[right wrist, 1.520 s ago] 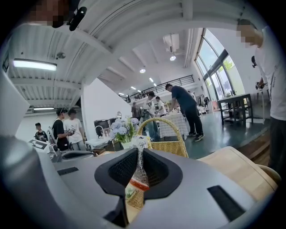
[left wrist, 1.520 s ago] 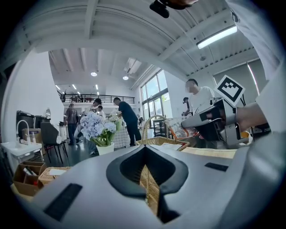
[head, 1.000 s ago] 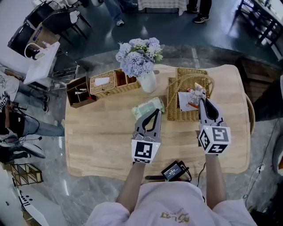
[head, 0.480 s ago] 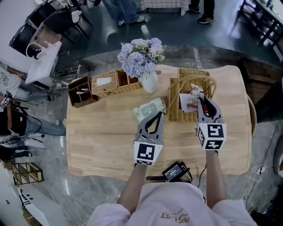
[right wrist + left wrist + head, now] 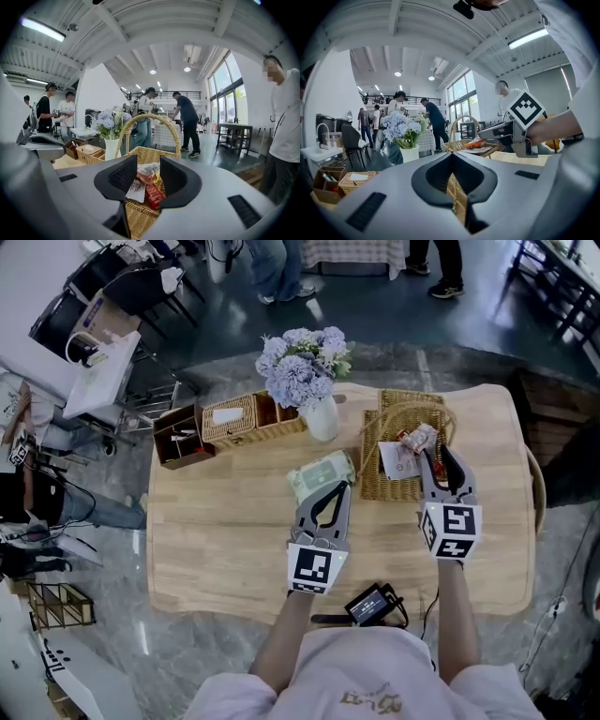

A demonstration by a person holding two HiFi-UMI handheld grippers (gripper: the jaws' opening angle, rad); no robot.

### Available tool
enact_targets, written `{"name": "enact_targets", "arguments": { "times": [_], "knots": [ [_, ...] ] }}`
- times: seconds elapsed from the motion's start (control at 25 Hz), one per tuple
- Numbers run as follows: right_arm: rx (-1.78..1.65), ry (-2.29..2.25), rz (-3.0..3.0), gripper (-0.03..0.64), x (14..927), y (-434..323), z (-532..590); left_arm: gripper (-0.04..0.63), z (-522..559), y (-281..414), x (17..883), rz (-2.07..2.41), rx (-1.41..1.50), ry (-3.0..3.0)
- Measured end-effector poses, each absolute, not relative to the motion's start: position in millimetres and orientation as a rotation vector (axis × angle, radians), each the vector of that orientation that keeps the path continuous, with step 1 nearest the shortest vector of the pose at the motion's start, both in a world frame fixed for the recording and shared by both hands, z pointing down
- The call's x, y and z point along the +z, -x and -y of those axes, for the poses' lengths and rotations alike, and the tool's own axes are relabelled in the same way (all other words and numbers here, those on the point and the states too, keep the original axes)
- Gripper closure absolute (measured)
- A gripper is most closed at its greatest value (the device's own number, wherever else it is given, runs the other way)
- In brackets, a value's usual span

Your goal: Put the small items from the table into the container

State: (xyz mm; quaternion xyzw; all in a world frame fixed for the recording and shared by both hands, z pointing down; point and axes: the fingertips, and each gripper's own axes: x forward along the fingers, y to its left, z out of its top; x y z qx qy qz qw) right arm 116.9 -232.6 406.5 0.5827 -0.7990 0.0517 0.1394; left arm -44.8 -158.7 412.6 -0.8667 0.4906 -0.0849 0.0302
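Our right gripper is opening its fingers over the woven wicker basket with a hoop handle. The crinkly orange-and-red snack packet lies inside the basket just past their tips, free of both pads. Our left gripper has its fingers pressed together, empty, on the near side of the pale green soft packet.

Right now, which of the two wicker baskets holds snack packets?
The basket with the arched handle, on the right; the low compartmented basket beside the vase shows none.
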Motion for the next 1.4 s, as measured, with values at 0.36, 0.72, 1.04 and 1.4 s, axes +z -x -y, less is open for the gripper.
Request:
{"name": "enact_targets", "arguments": {
  "times": [0.36, 0.72, 1.04, 1.4],
  "knots": [
    [0.152, -1.791, 2.342, 0.472, 393, -133, 196, 0.603, 138, 46, 392, -1.527, -0.269, 2.61],
    [0.155, -1.769, 2.382, 0.472, 380, -136, 145, 0.603, 103, 29, 363, -1.495, -0.229, 2.564],
    [0.13, -1.665, 2.543, 0.539, 361, -122, 101, 0.603, 69, 30, 340, -1.518, -0.182, 2.525],
    [0.134, -1.668, 2.626, 0.586, 337, -120, 68, 0.603, 48, 30, 315, -1.613, -0.106, 2.515]
  ]
}}
